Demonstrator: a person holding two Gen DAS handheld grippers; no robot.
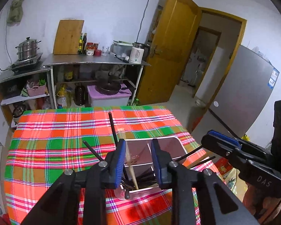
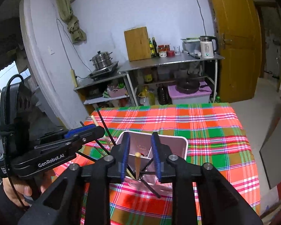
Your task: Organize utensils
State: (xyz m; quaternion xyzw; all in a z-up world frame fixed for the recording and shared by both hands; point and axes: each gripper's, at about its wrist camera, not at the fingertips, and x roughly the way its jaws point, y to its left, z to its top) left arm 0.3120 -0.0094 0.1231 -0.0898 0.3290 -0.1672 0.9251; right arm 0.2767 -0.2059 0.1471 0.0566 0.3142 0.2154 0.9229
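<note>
A white, pink-lined utensil holder (image 1: 176, 140) (image 2: 185, 144) stands on the plaid tablecloth (image 1: 52, 135) (image 2: 206, 123), right in front of both grippers. Black chopsticks (image 1: 112, 127) (image 2: 105, 129) and a pale wooden chopstick (image 1: 130, 168) (image 2: 137, 164) lean out of its near end, fanned apart. My left gripper (image 1: 138, 142) is open above that end. The wooden chopstick runs up beside its left pad with a gap on the other side. My right gripper (image 2: 140, 135) is open too, and the wooden chopstick stands free between its fingers. Each gripper shows at the edge of the other's view.
Something clear, like a glass (image 1: 120, 193), sits at the holder's near side. Behind the table stand metal shelves (image 1: 95, 61) with a kettle (image 1: 137, 53), a cutting board (image 1: 68, 37), bottles and a steamer pot (image 1: 28, 48). A yellow door (image 1: 172, 46) and a grey fridge (image 1: 243, 93) are on the right.
</note>
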